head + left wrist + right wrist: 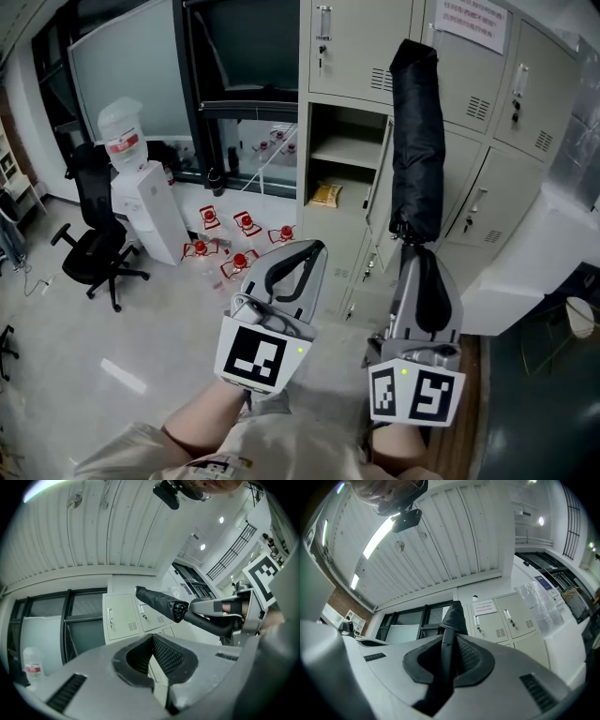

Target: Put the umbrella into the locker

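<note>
A folded black umbrella (417,141) stands upright in front of the bank of grey lockers. My right gripper (424,258) is shut on its handle, below the canopy. In the right gripper view the umbrella's handle (446,663) runs up between the pads to the canopy (454,618). One locker compartment (347,150) is open, its door (379,178) swung to the right, just left of the umbrella. A yellow packet (326,194) lies on its lower shelf. My left gripper (314,248) is shut and holds nothing, low and left of the umbrella. The left gripper view shows the umbrella (159,601) across the locker doors.
A water dispenser (141,197) and a black office chair (94,244) stand at the left. Several red-and-white items (234,239) lie on the floor by the window. A white cabinet (534,253) juts out at the right, next to the closed lockers (525,103).
</note>
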The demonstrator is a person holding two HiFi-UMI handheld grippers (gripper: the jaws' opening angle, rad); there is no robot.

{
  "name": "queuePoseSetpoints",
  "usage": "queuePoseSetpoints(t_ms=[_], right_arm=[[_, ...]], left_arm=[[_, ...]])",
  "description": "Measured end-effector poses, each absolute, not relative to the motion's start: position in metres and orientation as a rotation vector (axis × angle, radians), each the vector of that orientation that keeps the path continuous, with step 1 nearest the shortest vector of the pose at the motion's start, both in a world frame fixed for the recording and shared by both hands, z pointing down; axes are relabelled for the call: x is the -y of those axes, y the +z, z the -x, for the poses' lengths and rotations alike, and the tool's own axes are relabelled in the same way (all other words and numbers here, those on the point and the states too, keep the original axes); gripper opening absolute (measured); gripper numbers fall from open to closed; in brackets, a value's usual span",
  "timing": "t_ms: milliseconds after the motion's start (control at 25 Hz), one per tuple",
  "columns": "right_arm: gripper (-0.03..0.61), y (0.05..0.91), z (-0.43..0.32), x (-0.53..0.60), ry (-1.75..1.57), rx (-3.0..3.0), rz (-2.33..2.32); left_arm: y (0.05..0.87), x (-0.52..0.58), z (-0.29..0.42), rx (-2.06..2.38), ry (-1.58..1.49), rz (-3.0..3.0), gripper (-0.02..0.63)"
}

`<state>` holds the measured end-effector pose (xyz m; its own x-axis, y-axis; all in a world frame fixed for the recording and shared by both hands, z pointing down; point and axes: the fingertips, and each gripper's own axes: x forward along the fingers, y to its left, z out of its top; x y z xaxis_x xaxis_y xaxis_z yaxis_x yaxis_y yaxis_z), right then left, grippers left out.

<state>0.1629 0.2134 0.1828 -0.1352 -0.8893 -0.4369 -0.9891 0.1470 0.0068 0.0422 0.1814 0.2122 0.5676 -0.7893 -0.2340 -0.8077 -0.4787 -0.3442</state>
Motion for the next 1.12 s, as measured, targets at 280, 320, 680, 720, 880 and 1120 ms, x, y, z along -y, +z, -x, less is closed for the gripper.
queuePoseSetpoints(t_ms=[280, 320, 680, 720, 880, 1120], right_arm=[[0.043, 0.203, -0.156, -0.180, 0.402, -2.160, 1.821], [0.043, 0.207, -0.155, -0.173, 0.394, -2.166, 1.828], [0.043, 0.236, -0.145, -0.108, 0.301, -2.223, 1.861], [0.043, 0.239, -0.144, -0.100, 0.293, -2.227, 1.866], [0.043, 0.252, -0.140, -0.066, 0.249, -2.251, 1.890], [0.043, 0.280, -0.136, -0.015, 0.166, -2.291, 1.951]], left_arm=[[0.227, -0.151, -0.045, -1.305, 0.061, 2.386, 0.008], [0.230, -0.145, -0.045, -1.310, 0.062, 2.391, 0.008], [0.257, -0.084, -0.041, -1.330, 0.024, 2.462, 0.008], [0.260, -0.075, -0.041, -1.328, 0.015, 2.468, 0.008], [0.275, -0.042, -0.039, -1.329, -0.024, 2.495, 0.008], [0.294, 0.007, -0.035, -1.330, -0.076, 2.538, 0.008]])
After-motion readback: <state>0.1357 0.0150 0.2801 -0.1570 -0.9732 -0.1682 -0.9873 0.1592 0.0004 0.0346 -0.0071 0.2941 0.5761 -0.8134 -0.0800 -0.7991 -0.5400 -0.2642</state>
